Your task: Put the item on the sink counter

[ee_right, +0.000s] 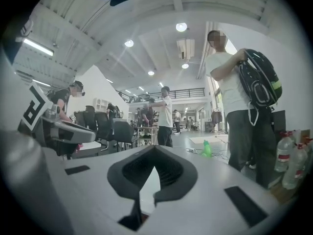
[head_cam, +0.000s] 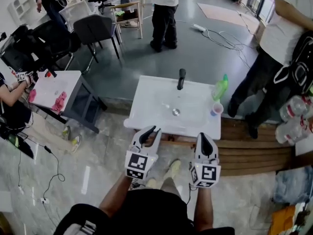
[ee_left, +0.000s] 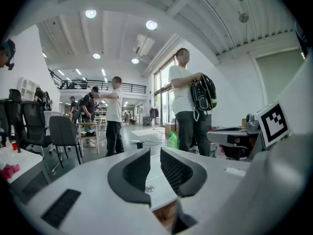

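The white sink counter (head_cam: 146, 102) stands straight ahead, with a black faucet (head_cam: 181, 78) at its back and a drain (head_cam: 176, 112) in the basin. A green bottle (head_cam: 221, 87) and a small cup (head_cam: 216, 109) stand on its right side. My left gripper (head_cam: 149, 133) hovers at the counter's near edge; its jaws stand a narrow gap apart with nothing between them (ee_left: 155, 151). To its right, just short of that edge, my right gripper (head_cam: 204, 140) is shut and empty, tips meeting (ee_right: 154, 147). The green bottle (ee_left: 172, 140) shows beyond the left jaws.
A wooden bench (head_cam: 254, 148) runs along the counter's right. Large water bottles (head_cam: 293, 116) stand at the far right. A person with a backpack (head_cam: 288, 58) stands by the counter's right end, another person (head_cam: 164, 13) behind it. A white table (head_cam: 54, 89) and chairs (head_cam: 98, 31) stand at the left.
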The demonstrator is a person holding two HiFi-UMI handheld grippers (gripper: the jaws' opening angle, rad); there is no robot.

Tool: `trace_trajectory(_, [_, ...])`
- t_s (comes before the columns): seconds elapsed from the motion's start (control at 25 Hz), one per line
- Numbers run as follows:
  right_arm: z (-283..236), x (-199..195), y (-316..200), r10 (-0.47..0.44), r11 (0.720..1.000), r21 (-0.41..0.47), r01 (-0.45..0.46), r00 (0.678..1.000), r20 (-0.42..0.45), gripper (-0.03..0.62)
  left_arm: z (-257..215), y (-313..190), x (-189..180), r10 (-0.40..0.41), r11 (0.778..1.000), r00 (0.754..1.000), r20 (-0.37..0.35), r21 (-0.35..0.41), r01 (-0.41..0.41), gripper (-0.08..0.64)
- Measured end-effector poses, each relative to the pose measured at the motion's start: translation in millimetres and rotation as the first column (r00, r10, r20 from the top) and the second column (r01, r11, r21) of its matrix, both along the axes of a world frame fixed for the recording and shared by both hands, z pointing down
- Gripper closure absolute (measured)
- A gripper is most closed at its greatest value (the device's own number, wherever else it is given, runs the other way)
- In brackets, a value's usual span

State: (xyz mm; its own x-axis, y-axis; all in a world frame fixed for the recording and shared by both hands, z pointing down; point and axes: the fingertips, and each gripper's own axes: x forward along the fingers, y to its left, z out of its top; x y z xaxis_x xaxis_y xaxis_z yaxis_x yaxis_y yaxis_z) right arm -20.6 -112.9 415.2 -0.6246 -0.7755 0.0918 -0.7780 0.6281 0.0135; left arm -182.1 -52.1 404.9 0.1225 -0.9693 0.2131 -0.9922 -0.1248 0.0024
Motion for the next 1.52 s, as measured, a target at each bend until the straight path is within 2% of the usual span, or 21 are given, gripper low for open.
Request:
trace_trajectory(0.44, [-13.1,-16.2,34.1,-0.014,1.000,0.023,0.014,1.000,0.003,0.594,-7.0,34.2,-21.0,-0.036,0.999,0.999,-0.007,0.010,0.036,0.552])
trace_trajectory(1.52, [-7.8,-25.8,40.4,-0.011,1.000,0.017,0.011,1.000,-0.022,0.594,0.3,35.9,-26.4,-0.017,1.000,1.000,0.005,0.013,0.017,0.555])
